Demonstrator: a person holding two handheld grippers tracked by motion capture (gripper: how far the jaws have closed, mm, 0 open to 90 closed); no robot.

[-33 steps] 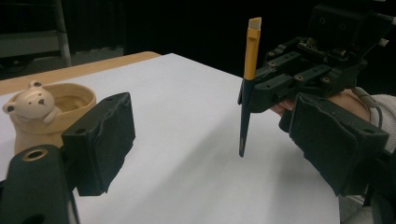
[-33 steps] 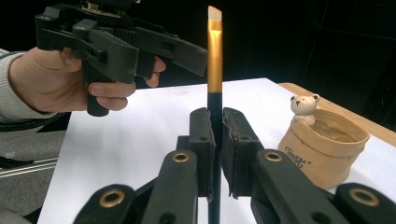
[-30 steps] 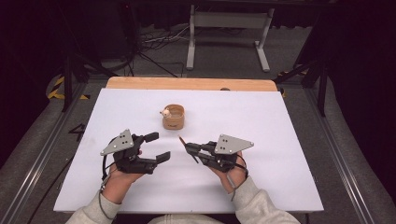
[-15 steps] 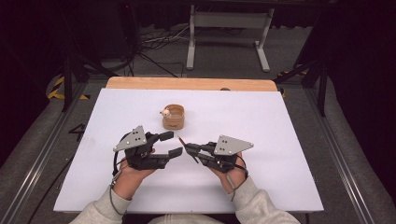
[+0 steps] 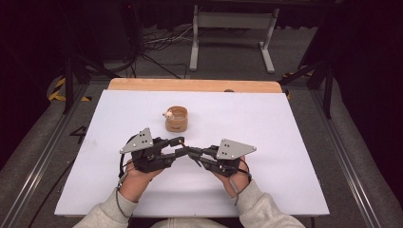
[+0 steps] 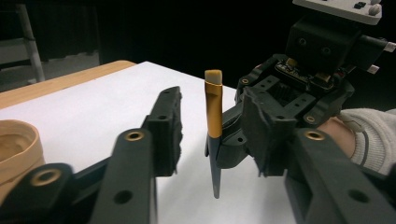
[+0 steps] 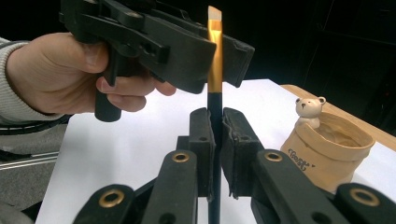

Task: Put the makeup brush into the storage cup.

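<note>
Brush (image 7: 215, 56) upright, black handle clamped between the right gripper (image 7: 215, 135) fingers, gold ferrule and pale bristles above them. Left gripper (image 6: 212, 126) fingers just been closing, half-narrowed on either side of the brush, not yet pressing. Both above the white tabletop (image 5: 285, 123), near the tan bear cup (image 5: 176, 118).

The white desk (image 5: 285, 142) is lit evenly from above and is the brightest area in the high view; around it the room stays very dark. Shadows on the desk are soft and faint. In both gripper views the near black jaws are blurred, and the background behind them is almost black.
</note>
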